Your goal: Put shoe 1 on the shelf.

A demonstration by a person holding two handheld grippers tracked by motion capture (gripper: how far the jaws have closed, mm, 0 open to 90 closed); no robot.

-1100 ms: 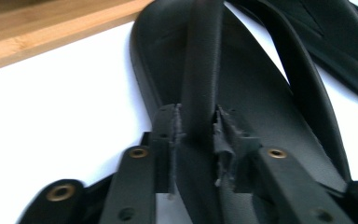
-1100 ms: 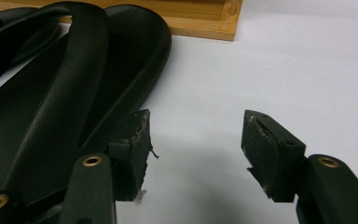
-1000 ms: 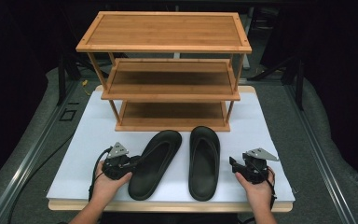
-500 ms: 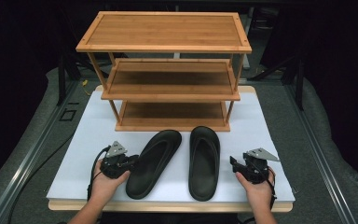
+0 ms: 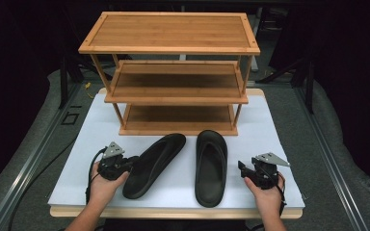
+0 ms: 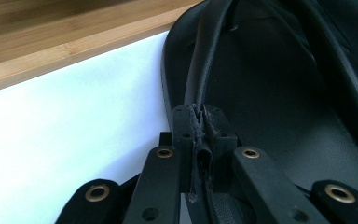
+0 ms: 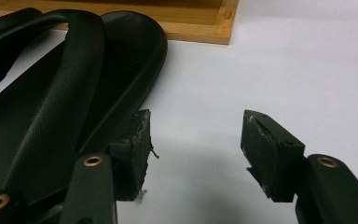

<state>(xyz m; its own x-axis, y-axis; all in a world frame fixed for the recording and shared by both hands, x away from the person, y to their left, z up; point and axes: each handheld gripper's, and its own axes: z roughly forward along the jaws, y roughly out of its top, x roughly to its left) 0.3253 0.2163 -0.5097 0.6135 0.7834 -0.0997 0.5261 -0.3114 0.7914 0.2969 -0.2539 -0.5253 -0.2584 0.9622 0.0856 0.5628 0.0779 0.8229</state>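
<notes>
Black sandal and rack: seemingly unbranded.

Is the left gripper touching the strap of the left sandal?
Touching. In the left gripper view, the left gripper has just closed its jaws, and they now pinch the strap of the left sandal between their pads, with no gap.

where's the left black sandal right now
In the high view the left sandal lies slanted on the white board, just in front of the wooden rack and left of the other sandal; the left gripper pinches its strap.
</notes>
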